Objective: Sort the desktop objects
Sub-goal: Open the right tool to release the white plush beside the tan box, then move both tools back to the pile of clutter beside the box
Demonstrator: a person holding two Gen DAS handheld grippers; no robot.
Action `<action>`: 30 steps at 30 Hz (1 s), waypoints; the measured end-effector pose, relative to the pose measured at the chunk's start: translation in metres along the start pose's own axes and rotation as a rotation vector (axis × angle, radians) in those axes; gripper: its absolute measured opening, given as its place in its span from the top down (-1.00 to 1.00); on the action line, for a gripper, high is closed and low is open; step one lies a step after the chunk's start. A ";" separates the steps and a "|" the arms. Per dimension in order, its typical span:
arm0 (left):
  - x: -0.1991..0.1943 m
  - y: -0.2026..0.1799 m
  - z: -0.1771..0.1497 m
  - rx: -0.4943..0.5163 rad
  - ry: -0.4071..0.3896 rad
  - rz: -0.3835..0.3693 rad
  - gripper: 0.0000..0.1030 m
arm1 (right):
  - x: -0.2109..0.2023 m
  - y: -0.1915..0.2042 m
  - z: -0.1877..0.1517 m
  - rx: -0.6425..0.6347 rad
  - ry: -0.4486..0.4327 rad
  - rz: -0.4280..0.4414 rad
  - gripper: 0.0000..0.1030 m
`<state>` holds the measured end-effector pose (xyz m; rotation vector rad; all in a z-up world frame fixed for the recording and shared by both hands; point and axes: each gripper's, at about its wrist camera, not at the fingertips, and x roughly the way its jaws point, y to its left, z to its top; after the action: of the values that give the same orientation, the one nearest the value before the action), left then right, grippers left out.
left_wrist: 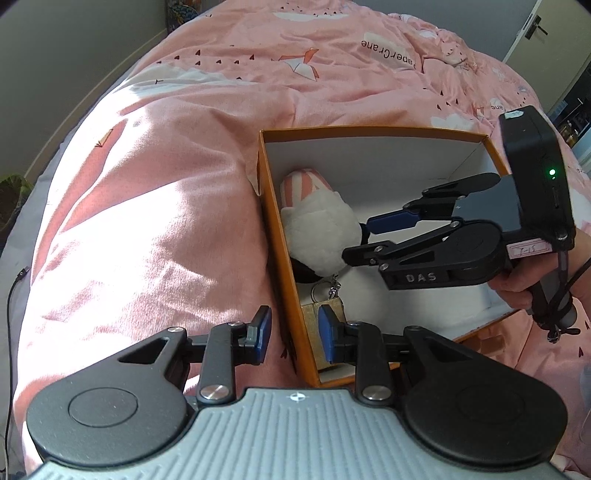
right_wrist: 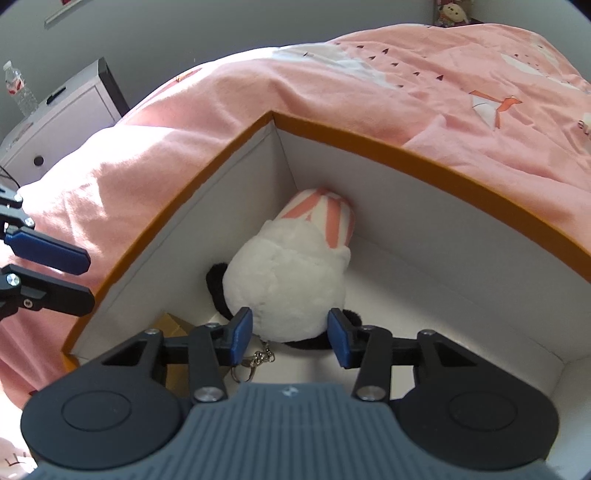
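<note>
An orange box [left_wrist: 280, 236] with white inside lies on the pink bed. In it lies a white plush toy [left_wrist: 317, 229] with a pink-striped end, black parts and a metal key ring [left_wrist: 323, 291]. A small gold box [left_wrist: 314, 321] sits in its near corner. My right gripper [right_wrist: 291, 334] reaches into the box, and both blue pads rest against the plush toy's [right_wrist: 288, 280] fur at its near end. My left gripper [left_wrist: 294, 332] hovers over the box's left wall, one finger on each side, with no visible contact. Seen from the right wrist, the left gripper [right_wrist: 90, 277] stands just outside the rim [right_wrist: 155, 218].
The rumpled pink duvet [left_wrist: 166, 184] surrounds the box. A hand [left_wrist: 517, 288] holds the right gripper's handle. Beyond the bed are a white cabinet [right_wrist: 62, 122] with a water bottle [right_wrist: 20, 88], and a door [left_wrist: 535, 33].
</note>
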<state>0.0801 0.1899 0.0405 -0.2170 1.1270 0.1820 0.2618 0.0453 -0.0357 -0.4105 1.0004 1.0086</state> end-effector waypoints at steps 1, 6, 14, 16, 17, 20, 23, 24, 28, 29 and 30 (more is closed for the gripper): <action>-0.005 -0.003 -0.002 0.005 -0.006 0.003 0.38 | -0.007 0.000 -0.002 0.007 -0.012 -0.004 0.08; -0.038 -0.028 -0.016 0.056 -0.050 -0.021 0.38 | -0.063 0.005 -0.022 0.026 -0.136 -0.031 0.08; -0.040 -0.085 -0.053 0.185 0.002 -0.021 0.38 | -0.136 0.013 -0.102 0.184 -0.212 -0.027 0.07; -0.033 -0.093 -0.063 0.203 0.033 0.018 0.38 | -0.145 0.014 -0.124 0.234 -0.227 -0.016 0.08; -0.031 -0.096 -0.067 0.204 0.040 0.029 0.38 | -0.145 0.014 -0.134 0.263 -0.223 -0.015 0.07; -0.026 -0.097 -0.077 0.193 0.060 0.062 0.33 | -0.142 0.015 -0.163 0.352 -0.186 -0.030 0.07; -0.021 -0.095 -0.084 0.187 0.099 0.085 0.29 | -0.136 0.021 -0.186 0.401 -0.158 -0.008 0.07; -0.021 -0.093 -0.086 0.178 0.107 0.098 0.29 | -0.134 0.023 -0.191 0.411 -0.145 0.005 0.07; -0.024 -0.072 -0.090 0.079 0.110 0.130 0.20 | -0.123 0.031 -0.208 0.431 -0.096 0.036 0.07; -0.025 -0.067 -0.091 0.048 0.113 0.128 0.06 | -0.120 0.032 -0.211 0.439 -0.076 0.044 0.07; -0.026 -0.063 -0.092 0.021 0.113 0.124 0.02 | -0.116 0.033 -0.216 0.450 -0.058 0.050 0.07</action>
<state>0.0047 0.1041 0.0306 -0.1401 1.2554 0.2706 0.1071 -0.1471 -0.0440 0.0150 1.1520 0.8037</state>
